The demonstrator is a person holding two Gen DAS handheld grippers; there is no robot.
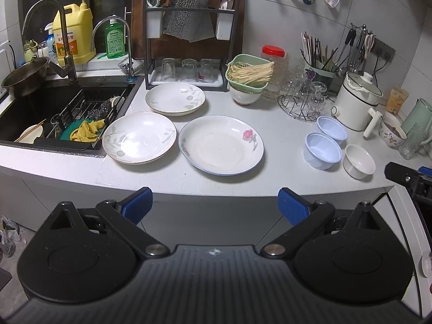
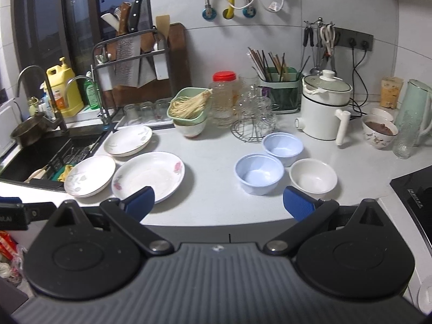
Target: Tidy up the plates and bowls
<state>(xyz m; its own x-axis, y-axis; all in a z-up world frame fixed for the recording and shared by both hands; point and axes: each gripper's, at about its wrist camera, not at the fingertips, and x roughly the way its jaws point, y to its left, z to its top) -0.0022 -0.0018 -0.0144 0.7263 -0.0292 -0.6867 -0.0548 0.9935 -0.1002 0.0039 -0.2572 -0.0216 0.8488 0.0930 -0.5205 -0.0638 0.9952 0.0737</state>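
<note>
Plates, three glazed ceramic, with the rose plate [image 1: 221, 145] nearest, and three small bowls [image 2: 259, 174] to its right on the counter: stiff, slippery, breakable, best pinched at the rim; left gripper [image 1: 214, 206] and right gripper [image 2: 218, 205] spread, empty.

Readable text, as far as I can make out: the yellow detergent jug [image 1: 72, 31] at the far left by the sink carries red Chinese characters that look like 金桔…洗洁精, only partly legible. The green bottle [image 1: 114, 39] beside it has a label too small for me to read. The print on the cooktop [image 2: 415, 202] at the near right is blurred.
</note>
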